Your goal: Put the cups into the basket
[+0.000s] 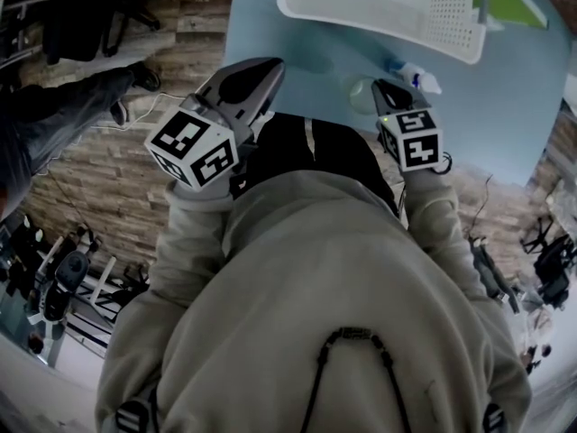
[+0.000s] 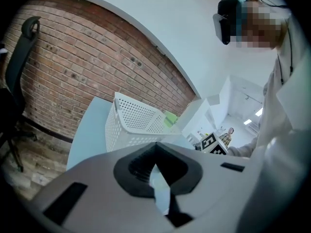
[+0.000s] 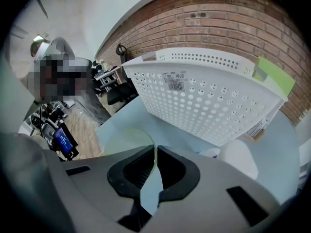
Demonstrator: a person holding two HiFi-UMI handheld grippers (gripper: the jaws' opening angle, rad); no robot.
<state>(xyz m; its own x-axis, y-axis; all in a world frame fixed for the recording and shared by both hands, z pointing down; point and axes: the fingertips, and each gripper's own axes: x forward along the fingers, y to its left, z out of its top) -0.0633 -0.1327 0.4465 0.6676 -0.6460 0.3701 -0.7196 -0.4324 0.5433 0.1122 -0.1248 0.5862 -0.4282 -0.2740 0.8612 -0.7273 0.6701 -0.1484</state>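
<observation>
Head view, from the left: the left gripper (image 1: pixel 270 69) hangs over the left edge of the pale blue counter (image 1: pixel 505 124). The left gripper view shows its jaws together with nothing between them. Further right, the right gripper (image 1: pixel 379 88) points steeply down, and its jaws are clamped on the thin rim of a clear cup (image 1: pixel 361 93), which sits short of the basket. Just right of that, a white cup (image 1: pixel 419 78) lies on the counter close to the basket's near wall. The white perforated basket (image 1: pixel 451 16) stands at the far side of the counter, beyond both grippers.
</observation>
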